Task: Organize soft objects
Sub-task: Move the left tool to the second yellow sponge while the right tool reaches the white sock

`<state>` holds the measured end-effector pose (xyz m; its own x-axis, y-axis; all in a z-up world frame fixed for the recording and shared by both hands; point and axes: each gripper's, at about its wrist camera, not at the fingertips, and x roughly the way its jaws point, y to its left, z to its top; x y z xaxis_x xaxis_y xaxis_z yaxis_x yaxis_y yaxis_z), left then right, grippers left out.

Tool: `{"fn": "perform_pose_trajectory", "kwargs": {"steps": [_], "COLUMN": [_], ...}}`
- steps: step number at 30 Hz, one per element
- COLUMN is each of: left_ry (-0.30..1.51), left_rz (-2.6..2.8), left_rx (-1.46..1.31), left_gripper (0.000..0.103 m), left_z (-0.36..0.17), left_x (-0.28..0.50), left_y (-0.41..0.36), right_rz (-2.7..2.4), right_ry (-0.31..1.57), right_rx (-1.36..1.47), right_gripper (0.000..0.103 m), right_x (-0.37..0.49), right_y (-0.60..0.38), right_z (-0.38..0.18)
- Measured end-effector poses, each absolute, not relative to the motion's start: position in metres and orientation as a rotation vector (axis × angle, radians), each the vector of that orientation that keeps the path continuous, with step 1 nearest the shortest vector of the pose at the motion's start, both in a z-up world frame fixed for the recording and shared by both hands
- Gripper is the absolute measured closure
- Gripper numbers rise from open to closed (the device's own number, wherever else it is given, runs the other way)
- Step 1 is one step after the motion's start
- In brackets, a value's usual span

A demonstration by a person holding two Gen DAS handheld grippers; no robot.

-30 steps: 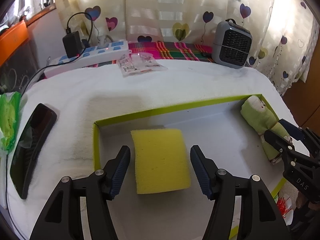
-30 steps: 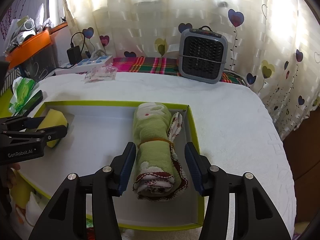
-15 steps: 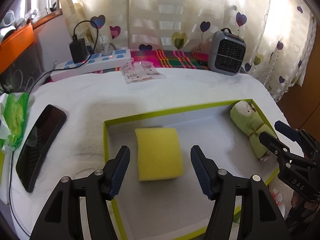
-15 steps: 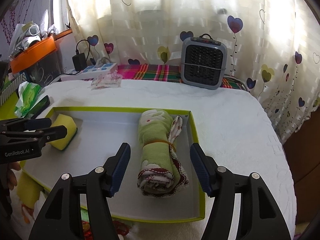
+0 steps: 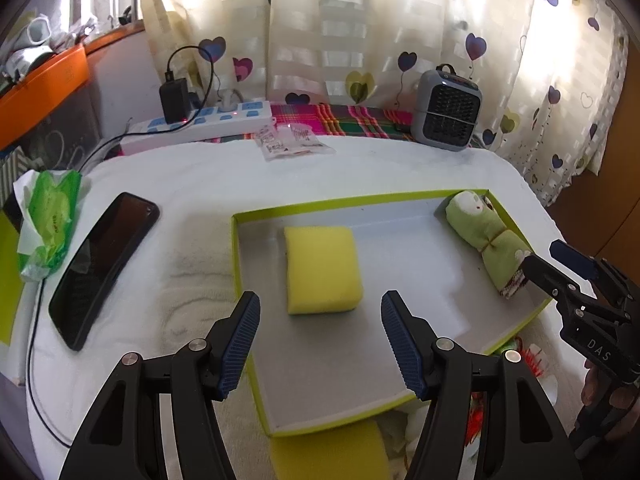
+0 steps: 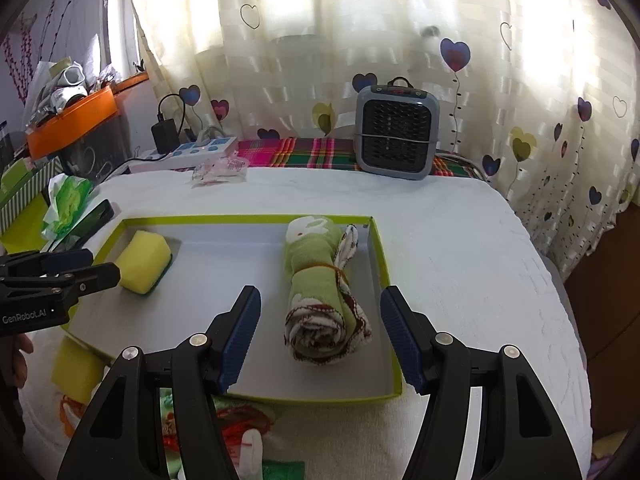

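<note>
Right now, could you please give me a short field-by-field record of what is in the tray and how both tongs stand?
container: shallow green-edged tray on the white-covered table
left end of tray: yellow sponge, lying flat
right end of tray: rolled green towel, bound by a band
left tongs: open, empty, short of the sponge
right tongs: open, empty, either side of the towel's near end
outside tray: phone to the left

Black plastic grippers, ribbed blue jaws, silver screws, white "GenRobot.AI" and "DAS" lettering.

Right gripper (image 6: 320, 340) hangs spread above rolled towel (image 6: 322, 280) — inside tray (image 6: 382, 256).
</note>
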<state>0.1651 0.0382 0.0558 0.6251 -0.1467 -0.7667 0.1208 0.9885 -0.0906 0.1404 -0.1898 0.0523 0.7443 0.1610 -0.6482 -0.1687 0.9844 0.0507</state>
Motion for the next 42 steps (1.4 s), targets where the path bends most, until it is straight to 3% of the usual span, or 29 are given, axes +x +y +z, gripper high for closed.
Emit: {"fn": "perform_pose_trajectory", "kwargs": {"steps": [42], "left_ry": [0.876], "left_rz": [-0.133], "left_rx": [-0.103], "left_gripper": [0.04], "left_z": [0.035], "left_x": [0.073], "left_y": [0.079], "right_rz": [0.226], "right_ry": [0.735], "right_rx": [0.113], "right_gripper": [0.04], "right_x": [0.048], "right_y": [-0.2], "right_z": [0.042]}}
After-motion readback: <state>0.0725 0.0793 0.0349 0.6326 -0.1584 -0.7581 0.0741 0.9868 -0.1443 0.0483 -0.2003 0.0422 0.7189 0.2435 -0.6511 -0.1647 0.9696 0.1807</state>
